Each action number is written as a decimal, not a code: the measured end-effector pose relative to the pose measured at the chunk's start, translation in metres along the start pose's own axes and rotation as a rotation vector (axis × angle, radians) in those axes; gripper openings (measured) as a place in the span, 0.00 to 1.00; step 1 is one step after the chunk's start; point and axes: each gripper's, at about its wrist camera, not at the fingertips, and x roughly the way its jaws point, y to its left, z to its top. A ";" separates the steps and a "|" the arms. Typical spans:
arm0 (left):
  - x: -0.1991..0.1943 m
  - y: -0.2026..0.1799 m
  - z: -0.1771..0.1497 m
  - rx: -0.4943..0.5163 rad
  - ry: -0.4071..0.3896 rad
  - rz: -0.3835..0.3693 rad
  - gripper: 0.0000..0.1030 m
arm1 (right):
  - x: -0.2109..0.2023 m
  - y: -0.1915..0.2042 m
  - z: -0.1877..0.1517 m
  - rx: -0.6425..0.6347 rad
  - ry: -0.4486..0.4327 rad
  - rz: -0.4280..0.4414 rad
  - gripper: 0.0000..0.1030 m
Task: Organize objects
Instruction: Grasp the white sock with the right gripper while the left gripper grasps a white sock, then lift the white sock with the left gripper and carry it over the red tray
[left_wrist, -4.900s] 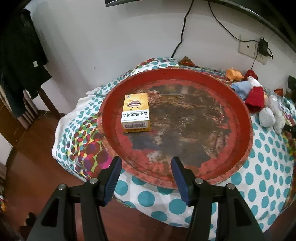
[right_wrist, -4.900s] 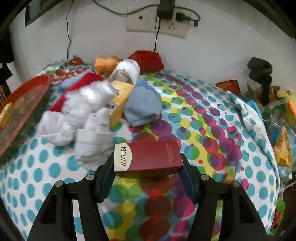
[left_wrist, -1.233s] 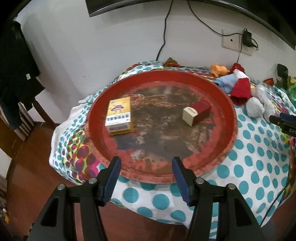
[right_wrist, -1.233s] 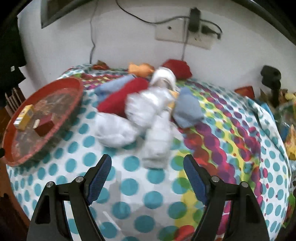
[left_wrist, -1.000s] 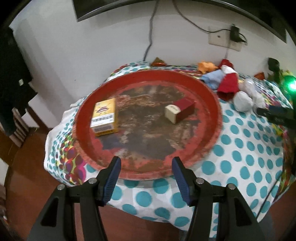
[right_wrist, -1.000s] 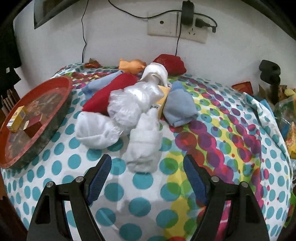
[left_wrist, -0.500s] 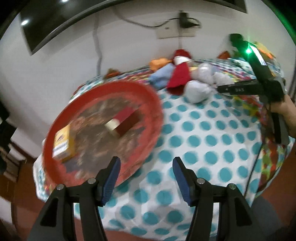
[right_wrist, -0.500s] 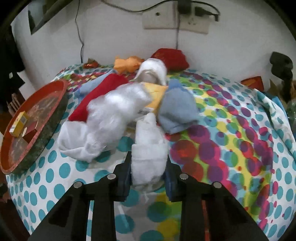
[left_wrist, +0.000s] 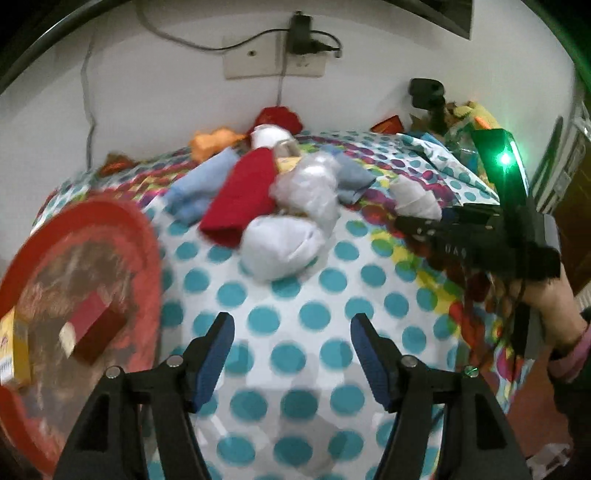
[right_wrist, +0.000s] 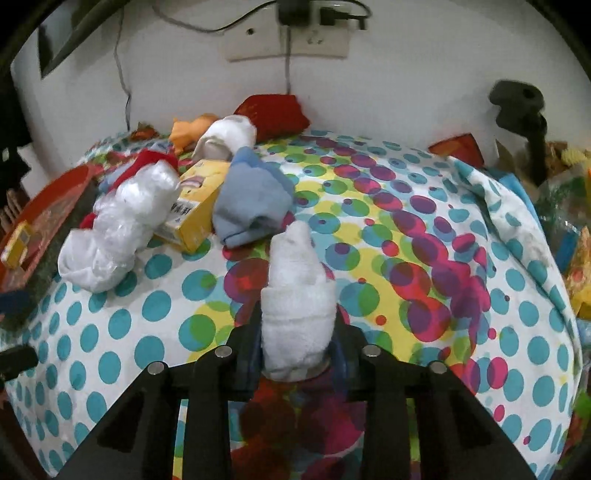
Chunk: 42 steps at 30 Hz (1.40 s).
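Polka-dot tablecloth (right_wrist: 424, 258): right hand-held gripper (right_wrist: 295, 354) clamps a white sock roll (right_wrist: 295, 295); left hand-held gripper (left_wrist: 291, 350) gapes wide, empty.

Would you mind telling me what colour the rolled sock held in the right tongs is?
White; the rolled sock shows best in the right wrist view.

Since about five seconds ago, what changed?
The dark red box left the right gripper and now lies in the red tray. That gripper has just closed on the white sock roll, pulled clear of the pile. The left gripper, empty, has been opening, now over the dotted cloth. Yellow box unchanged.
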 end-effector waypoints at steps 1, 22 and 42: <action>0.005 -0.002 0.003 0.010 0.004 0.011 0.66 | -0.001 0.004 0.000 -0.018 0.000 -0.005 0.31; 0.071 0.000 0.046 0.000 0.062 0.106 0.67 | 0.005 0.014 0.004 -0.019 0.003 0.040 0.42; 0.055 -0.018 0.030 0.055 0.000 0.101 0.56 | 0.005 0.006 0.004 0.034 -0.008 0.069 0.34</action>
